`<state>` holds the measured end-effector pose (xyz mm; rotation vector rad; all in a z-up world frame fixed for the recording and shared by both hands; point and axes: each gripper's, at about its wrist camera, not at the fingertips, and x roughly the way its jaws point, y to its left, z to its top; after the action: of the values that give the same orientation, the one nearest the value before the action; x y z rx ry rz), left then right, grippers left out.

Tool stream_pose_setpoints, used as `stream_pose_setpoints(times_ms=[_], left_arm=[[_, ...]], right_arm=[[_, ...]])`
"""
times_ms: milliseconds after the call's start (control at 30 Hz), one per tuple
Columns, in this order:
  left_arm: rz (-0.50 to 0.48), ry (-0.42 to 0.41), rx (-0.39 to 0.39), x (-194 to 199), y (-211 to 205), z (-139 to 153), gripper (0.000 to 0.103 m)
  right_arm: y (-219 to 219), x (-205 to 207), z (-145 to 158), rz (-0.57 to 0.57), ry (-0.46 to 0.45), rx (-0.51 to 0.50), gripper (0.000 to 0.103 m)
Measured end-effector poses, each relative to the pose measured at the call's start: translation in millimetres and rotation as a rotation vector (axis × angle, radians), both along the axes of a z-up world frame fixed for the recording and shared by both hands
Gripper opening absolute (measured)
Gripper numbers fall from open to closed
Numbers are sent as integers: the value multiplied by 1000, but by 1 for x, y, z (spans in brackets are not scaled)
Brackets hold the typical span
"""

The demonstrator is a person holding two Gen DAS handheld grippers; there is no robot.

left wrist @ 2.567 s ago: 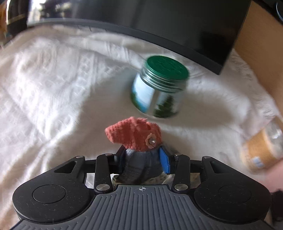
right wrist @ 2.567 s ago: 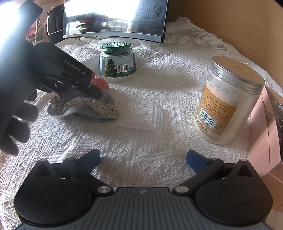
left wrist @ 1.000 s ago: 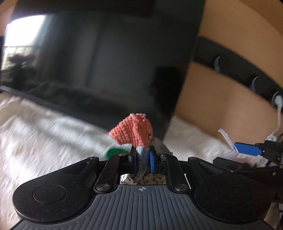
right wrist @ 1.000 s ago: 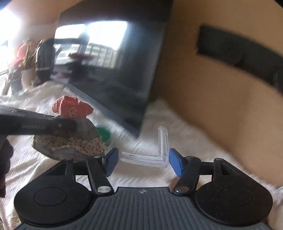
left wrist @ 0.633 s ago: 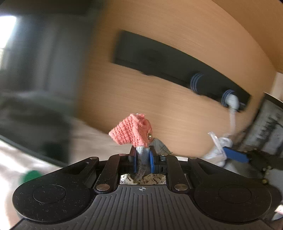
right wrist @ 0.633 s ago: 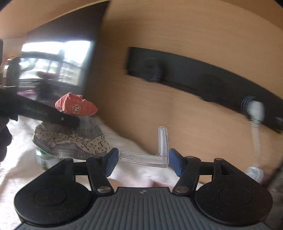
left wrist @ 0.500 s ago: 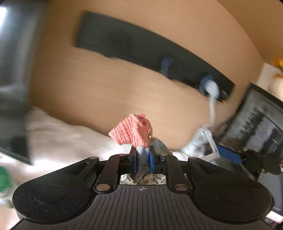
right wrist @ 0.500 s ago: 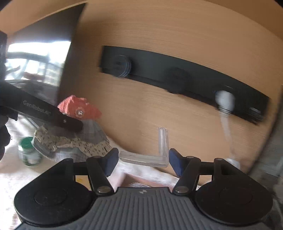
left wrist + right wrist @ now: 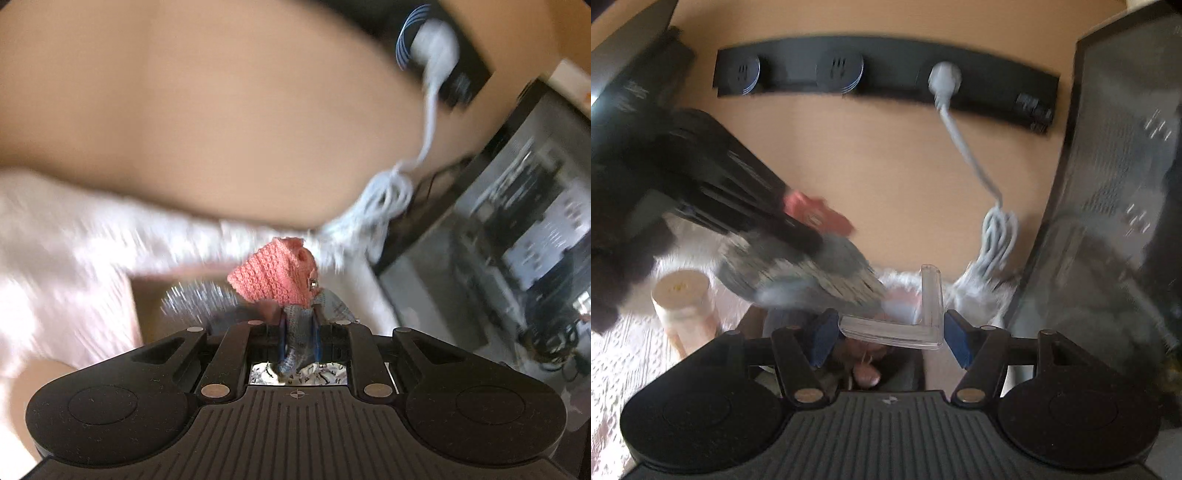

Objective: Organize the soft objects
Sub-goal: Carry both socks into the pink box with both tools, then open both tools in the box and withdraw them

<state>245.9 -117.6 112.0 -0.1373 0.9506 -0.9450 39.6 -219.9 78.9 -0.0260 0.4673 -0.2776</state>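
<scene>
My left gripper [image 9: 298, 341] is pinched tight on one small grey hat [image 9: 295, 350] with a pink knit flower [image 9: 275, 275], my right gripper [image 9: 889, 334] clamped on one clear L-shaped corner guard [image 9: 908, 330]. Both were over the white cloth [image 9: 613, 354] 2.6 s ago and have now swung right toward the pink box [image 9: 70, 295], so I judge this the carry to drop-off. Counted: one hat, one guard, one tan-lidded jar [image 9: 683, 299], one power strip [image 9: 886, 85].

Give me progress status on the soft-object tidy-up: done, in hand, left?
Done: nothing visibly put away. In hand: left tool is shut on the grey fabric hat with the coral knitted flower; right tool grips the clear L-shaped plastic piece, both in the air. Left: setting both down; the destination isn't clearly visible.
</scene>
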Motion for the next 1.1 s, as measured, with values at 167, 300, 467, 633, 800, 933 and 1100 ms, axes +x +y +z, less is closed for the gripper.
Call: stream_pose_setpoints(times_ms=[167,300,467,633,800,933,1100], left_arm=[[-81,110,32,13,-21,-22,17],[-95,20,55,8,-24,-9,20],[-72,41,-9,13,-6,0,21],[-10,11,-36,17,10,5,21],[15,-29,-25,13,22,4,21],[34,-29,-37,11,35,7,21],[81,-42,-13,6,51,5,21]], right_arm=[[3,30,-26,21,90,51,63],[-3,51,-45,27,152,86,63],[-8,60,-54,51,225,129,69],[-11,36,-29,67,114,154,85],[3,28,-7,28,17,53,85],[8,28,4,-2,-40,19,85],[10,46,5,-40,-30,-14,85]])
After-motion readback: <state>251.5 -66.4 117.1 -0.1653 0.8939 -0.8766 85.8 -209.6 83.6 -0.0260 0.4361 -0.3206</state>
